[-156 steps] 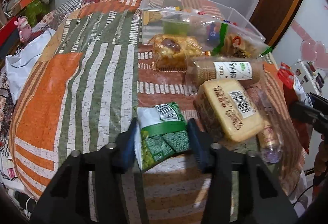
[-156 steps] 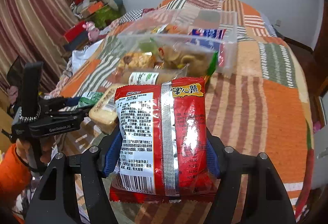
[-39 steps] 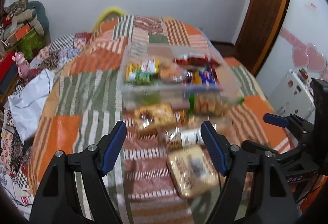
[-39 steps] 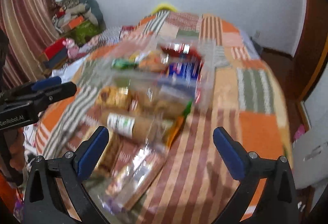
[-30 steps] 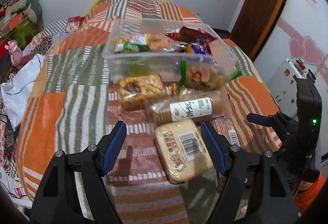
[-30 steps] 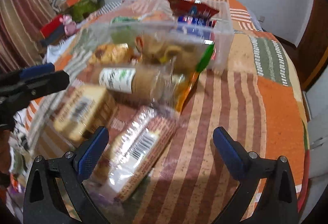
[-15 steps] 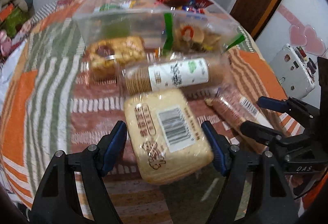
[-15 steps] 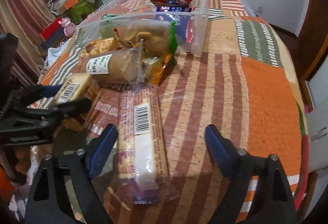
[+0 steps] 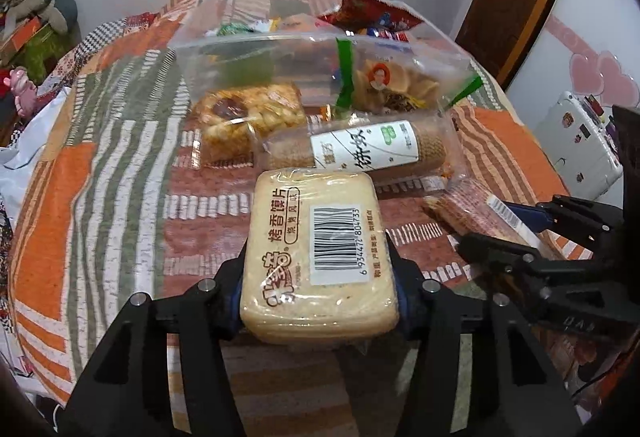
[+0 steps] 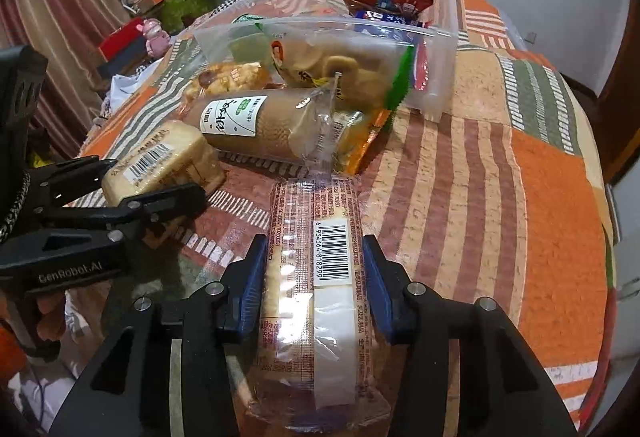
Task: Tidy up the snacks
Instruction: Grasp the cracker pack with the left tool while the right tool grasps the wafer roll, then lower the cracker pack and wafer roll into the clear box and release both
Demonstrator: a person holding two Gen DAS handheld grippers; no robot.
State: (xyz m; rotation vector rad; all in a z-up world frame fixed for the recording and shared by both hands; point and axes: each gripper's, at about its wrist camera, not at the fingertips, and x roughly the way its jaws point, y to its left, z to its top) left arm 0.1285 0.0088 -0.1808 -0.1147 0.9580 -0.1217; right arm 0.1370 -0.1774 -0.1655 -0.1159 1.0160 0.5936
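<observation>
a: left side first. status of the left hand-held gripper (image 9: 318, 277)?

b: its jaws have just been closing and now sit against both long sides of the tan bread-slice pack (image 9: 316, 257), barcode label up. the pack lies on the patchwork bed cover (image 9: 100, 173), its far end just short of the round biscuit roll (image 9: 360, 151).

a: further along?

b: behind the roll, a pastry pack (image 9: 248, 117) to the left and a clear bag of cookies with green trim (image 9: 384, 89) to the right, both close against the clear plastic bin (image 9: 248, 53). the bin holds more wrapped snacks, a red packet (image 9: 372, 11) sticking out at its far right.

a: and the right side?

b: the right hand-held gripper (image 10: 314, 277) has also just been closing; its blue pads (image 10: 250, 277) press a long clear-wrapped biscuit sleeve (image 10: 316, 297) across its width, barcode facing up. the sleeve lies lengthwise on the bed cover, its far end near the twisted wrapper tail of the biscuit roll. the two grippers are side by side, apart.
</observation>
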